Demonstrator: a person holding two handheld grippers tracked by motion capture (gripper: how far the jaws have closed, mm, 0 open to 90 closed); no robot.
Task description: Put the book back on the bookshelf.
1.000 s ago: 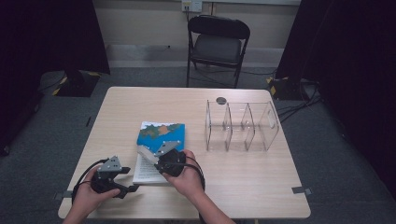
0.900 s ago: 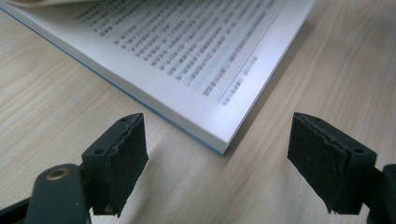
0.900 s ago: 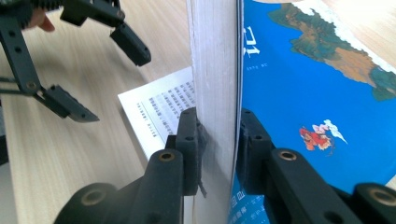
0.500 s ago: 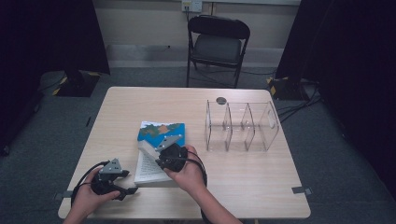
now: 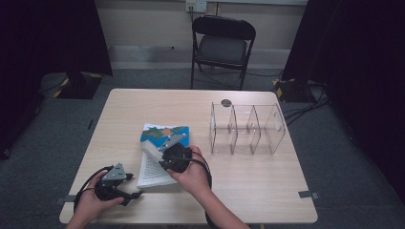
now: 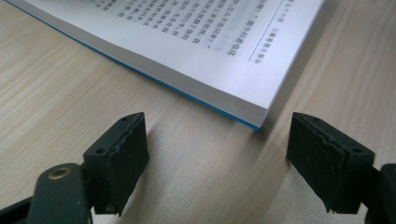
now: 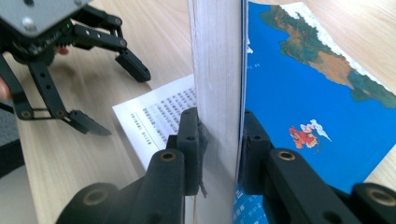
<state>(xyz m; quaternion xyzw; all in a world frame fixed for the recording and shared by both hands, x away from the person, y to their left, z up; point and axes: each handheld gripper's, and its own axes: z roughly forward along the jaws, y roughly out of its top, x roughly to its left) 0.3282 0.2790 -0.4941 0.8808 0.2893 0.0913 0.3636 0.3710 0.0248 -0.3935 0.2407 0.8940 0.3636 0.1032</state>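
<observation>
My left gripper (image 5: 125, 191) rests low on the table (image 5: 119, 114) at the near left, jaws standing apart with nothing between them; in the left gripper view the near corner of the book (image 6: 210, 56) lies just ahead of the pads, not touching. The one book (image 5: 162, 152) lies open near the table's middle-left, blue cover (image 7: 317, 93) flat on the wood and a printed page facing up. My right gripper (image 5: 165, 155) is clamped on a thick sheaf of pages (image 7: 217, 93), holding it upright on edge.

I judge the step in hand is opening or turning that block of pages. The next move calls for swinging the sheaf over without tearing it, while my left jaws pin the near corner.

To the right stands one clear divider rack (image 5: 248, 129) with three compartments, nothing in them; one small dark disc (image 5: 226, 102) lies just behind it. One folding chair (image 5: 222, 43) waits beyond the table.
</observation>
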